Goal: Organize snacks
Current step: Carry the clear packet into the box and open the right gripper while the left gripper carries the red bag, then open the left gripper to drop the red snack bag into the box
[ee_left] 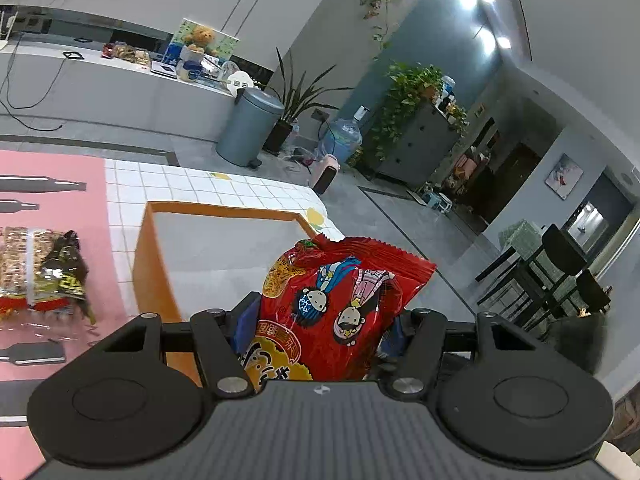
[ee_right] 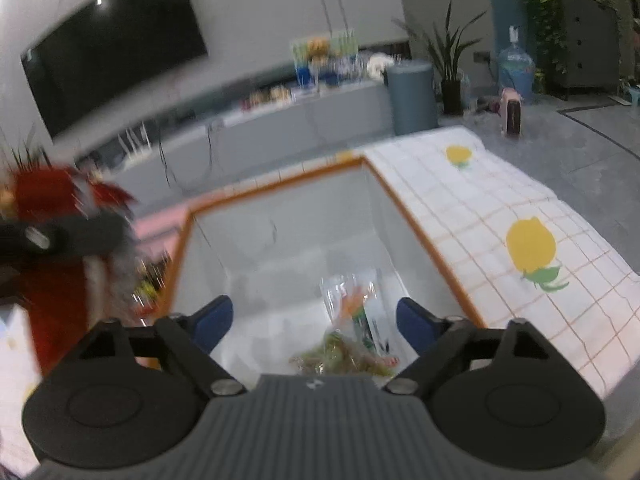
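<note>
Over the orange-rimmed box (ee_left: 224,214), left gripper (ee_left: 320,320) clamps a red snack bag (ee_left: 344,300) low on its body; likely light, crinkly, slippery, crushable, so pinch near a sealed edge. Right gripper (ee_right: 316,322) stands wide, nothing between its pads. Right view alone shows a clear snack packet (ee_right: 352,320) lying in the box; left view alone shows more snack packs (ee_left: 40,272) on the pink mat (ee_left: 60,168)
</note>
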Tool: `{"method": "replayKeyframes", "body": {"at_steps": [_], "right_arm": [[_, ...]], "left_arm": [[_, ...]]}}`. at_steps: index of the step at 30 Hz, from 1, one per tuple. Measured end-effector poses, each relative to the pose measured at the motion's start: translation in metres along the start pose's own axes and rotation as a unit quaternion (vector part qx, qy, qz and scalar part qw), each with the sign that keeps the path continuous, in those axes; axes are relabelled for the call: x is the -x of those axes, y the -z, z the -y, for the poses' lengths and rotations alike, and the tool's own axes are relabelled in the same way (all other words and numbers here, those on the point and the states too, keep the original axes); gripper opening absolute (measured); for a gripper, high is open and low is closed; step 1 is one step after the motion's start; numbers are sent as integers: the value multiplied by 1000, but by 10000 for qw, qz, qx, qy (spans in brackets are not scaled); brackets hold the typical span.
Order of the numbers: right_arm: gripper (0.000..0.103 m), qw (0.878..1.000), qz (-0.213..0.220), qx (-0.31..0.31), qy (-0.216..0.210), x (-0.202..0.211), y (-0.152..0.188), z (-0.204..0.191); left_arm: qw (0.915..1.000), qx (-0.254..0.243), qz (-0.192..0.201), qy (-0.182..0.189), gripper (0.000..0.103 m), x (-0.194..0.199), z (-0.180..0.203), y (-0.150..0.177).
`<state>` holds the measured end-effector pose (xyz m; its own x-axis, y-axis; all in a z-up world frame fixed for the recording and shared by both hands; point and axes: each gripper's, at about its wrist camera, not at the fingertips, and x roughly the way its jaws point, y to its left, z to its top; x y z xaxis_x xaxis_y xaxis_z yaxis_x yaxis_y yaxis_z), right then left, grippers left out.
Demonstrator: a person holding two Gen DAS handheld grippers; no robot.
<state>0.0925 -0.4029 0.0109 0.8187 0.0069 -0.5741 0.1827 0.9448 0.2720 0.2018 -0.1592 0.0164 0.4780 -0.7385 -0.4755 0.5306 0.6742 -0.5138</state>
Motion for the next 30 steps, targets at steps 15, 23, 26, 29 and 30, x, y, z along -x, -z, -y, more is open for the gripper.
{"method": "replayKeyframes", "body": {"at_steps": [15, 23, 26, 29, 30], "right_arm": [[90, 9977, 356, -306, 490, 9, -9, 20], [91, 9965, 462, -581, 382, 16, -9, 27], [91, 9966, 448, -578, 373, 16, -8, 27], [91, 9966, 455, -570, 376, 16, -8, 26], [91, 9966, 462, -583, 363, 16, -9, 26]], "left_arm": [[9991, 221, -340, -91, 70, -54, -7, 3], [9968, 410, -528, -431, 70, -63, -22, 16], [9969, 142, -531, -565, 70, -63, -15, 19], [9966, 51, -545, -619, 70, -62, -11, 19], [9965, 36, -545, -639, 70, -63, -9, 19]]}}
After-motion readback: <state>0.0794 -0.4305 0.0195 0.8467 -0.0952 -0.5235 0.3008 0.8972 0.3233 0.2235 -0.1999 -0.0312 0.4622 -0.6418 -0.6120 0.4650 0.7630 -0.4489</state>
